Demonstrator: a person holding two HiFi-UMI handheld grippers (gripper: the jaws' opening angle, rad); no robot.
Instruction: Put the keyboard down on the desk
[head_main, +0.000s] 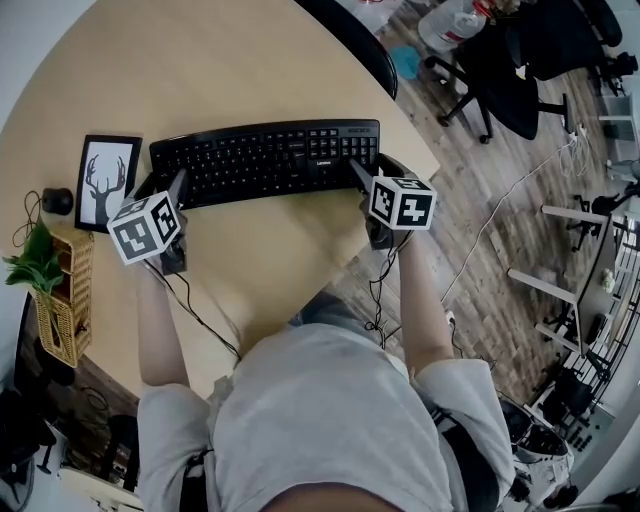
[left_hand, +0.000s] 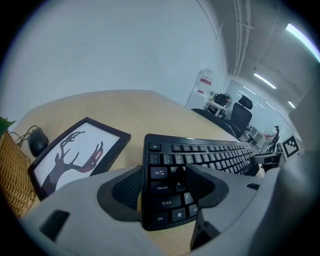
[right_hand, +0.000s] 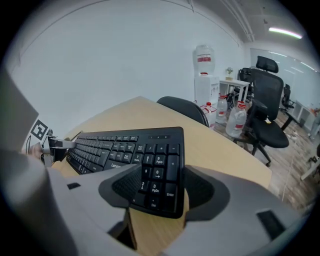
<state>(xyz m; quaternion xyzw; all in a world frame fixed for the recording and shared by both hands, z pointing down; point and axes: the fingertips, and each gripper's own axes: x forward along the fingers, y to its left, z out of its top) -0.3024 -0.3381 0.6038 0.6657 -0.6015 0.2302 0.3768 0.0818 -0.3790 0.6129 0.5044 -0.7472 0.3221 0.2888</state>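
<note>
A black keyboard (head_main: 265, 160) lies lengthwise across the round wooden desk (head_main: 200, 70). My left gripper (head_main: 172, 190) is shut on its left end, one jaw under the edge and one over the keys (left_hand: 165, 187). My right gripper (head_main: 362, 178) is shut on the number-pad end in the same way (right_hand: 160, 187). In the gripper views the keyboard (left_hand: 210, 155) (right_hand: 120, 145) stays low over the wood. Whether it rests on the desk I cannot tell.
A framed deer picture (head_main: 107, 180) lies left of the keyboard, with a black mouse (head_main: 57, 200) and a wicker basket with a plant (head_main: 65, 295) beyond it. A dark chair (head_main: 365, 45) stands at the desk's far edge. Office chairs (head_main: 505, 75) stand on the floor at right.
</note>
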